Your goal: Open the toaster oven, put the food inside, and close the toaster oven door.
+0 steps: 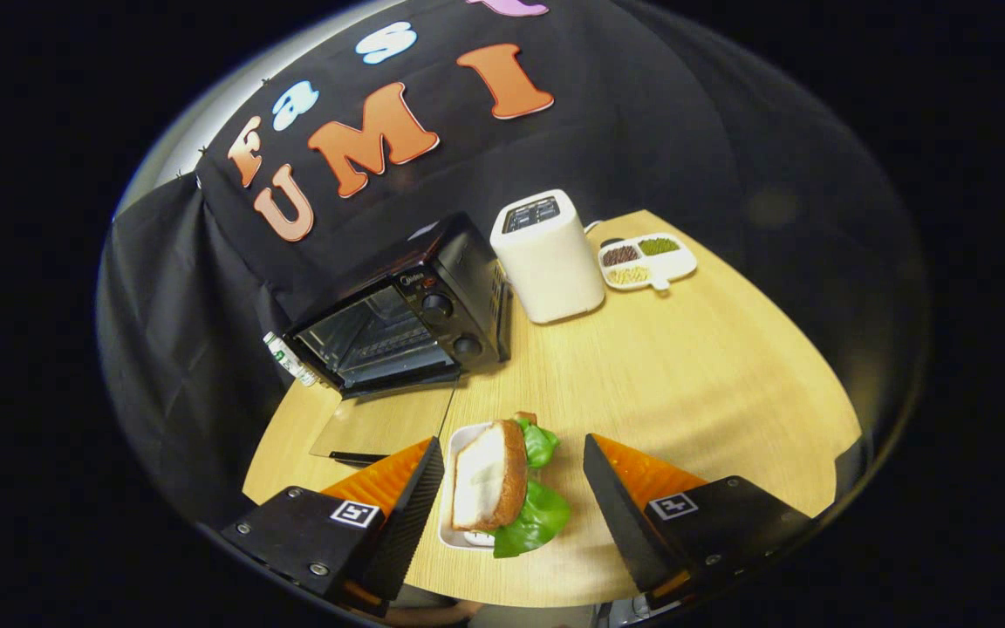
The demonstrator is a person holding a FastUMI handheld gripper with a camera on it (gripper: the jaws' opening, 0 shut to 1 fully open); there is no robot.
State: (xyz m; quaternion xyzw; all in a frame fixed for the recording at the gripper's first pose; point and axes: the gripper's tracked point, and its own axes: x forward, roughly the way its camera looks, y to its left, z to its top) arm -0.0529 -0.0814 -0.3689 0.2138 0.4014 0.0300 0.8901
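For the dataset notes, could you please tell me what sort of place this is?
Probably a staged kitchen booth: a wooden table bearing an open toaster oven and white toaster. The open tool straddles a sandwich.

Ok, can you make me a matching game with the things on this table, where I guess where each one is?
Things:
1. sandwich
2. toaster oven
3. white toaster
4. divided dish

Places or states:
A. beside the white toaster, holding beans
B. door folded down open
C. between the open jaws of the gripper, on a small white tray
D. between the oven and the dish

Pairs: 1-C, 2-B, 3-D, 4-A
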